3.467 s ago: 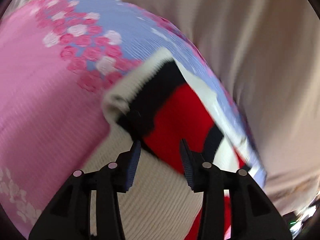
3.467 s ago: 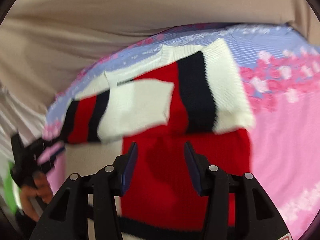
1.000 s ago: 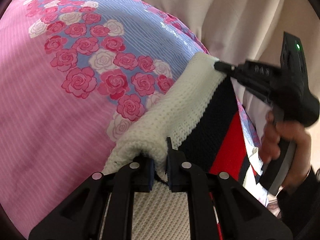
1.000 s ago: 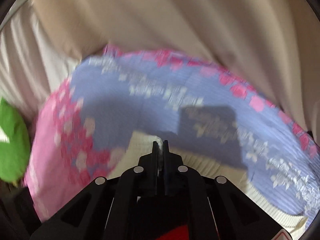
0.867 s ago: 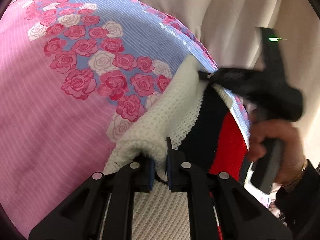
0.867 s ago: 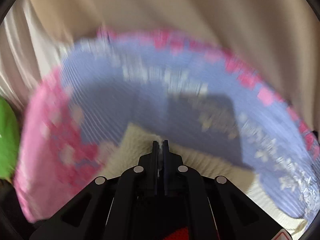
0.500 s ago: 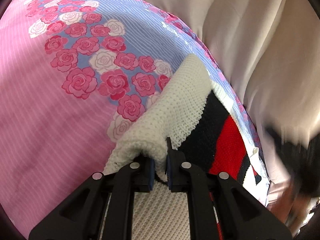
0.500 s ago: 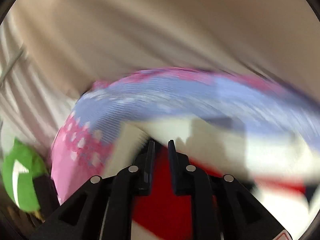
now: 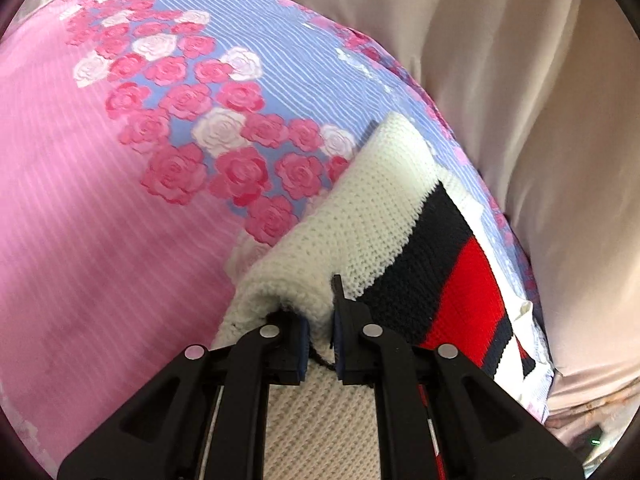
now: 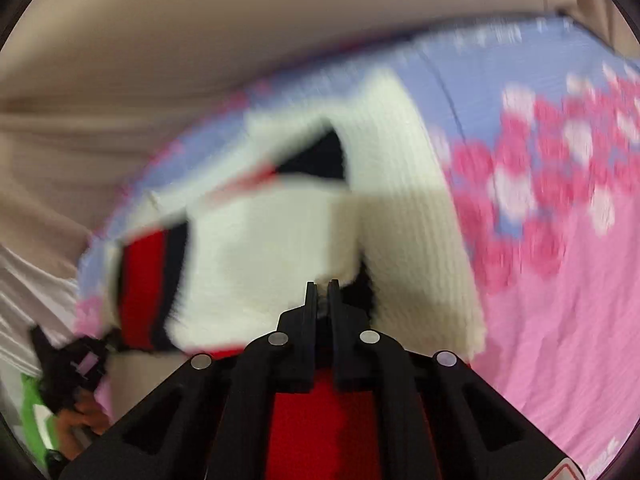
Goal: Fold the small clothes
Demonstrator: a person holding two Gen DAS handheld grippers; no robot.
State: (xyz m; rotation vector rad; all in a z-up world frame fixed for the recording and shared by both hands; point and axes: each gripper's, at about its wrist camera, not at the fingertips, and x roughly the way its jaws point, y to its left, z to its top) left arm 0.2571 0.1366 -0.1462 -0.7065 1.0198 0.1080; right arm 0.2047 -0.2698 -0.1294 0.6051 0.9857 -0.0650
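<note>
Left wrist view: the left tool (image 9: 319, 334) is pinching a thick cream fold of the knitted sweater (image 9: 360, 232), its blue pads pressed into the wool on both sides with only the bunched knit between them. The sweater runs forward and to the right of the tool, cream first, then a black band and a red band further right. More cream knit lies directly under the tool's arms. To the tool's left and ahead spreads the bedsheet (image 9: 100, 208), pink with faint stripes near the tool, lilac-blue with pink and white roses further ahead. A beige curtain (image 9: 520, 80) hangs beyond the sheet's far edge, ahead and to the right.

Right wrist view: this frame is smeared by motion. The right tool (image 10: 322, 289) has its tips pressed nearly together, and it appears to be nipping the edge of a cream flap of the sweater (image 10: 272, 248), though blur makes the contact hard to confirm. Red knit lies beneath the tool. Far to its lower left, the left tool (image 10: 78, 360) shows dark against the sweater's red-and-black end. The rose bedsheet (image 10: 560, 260) fills the right side.
</note>
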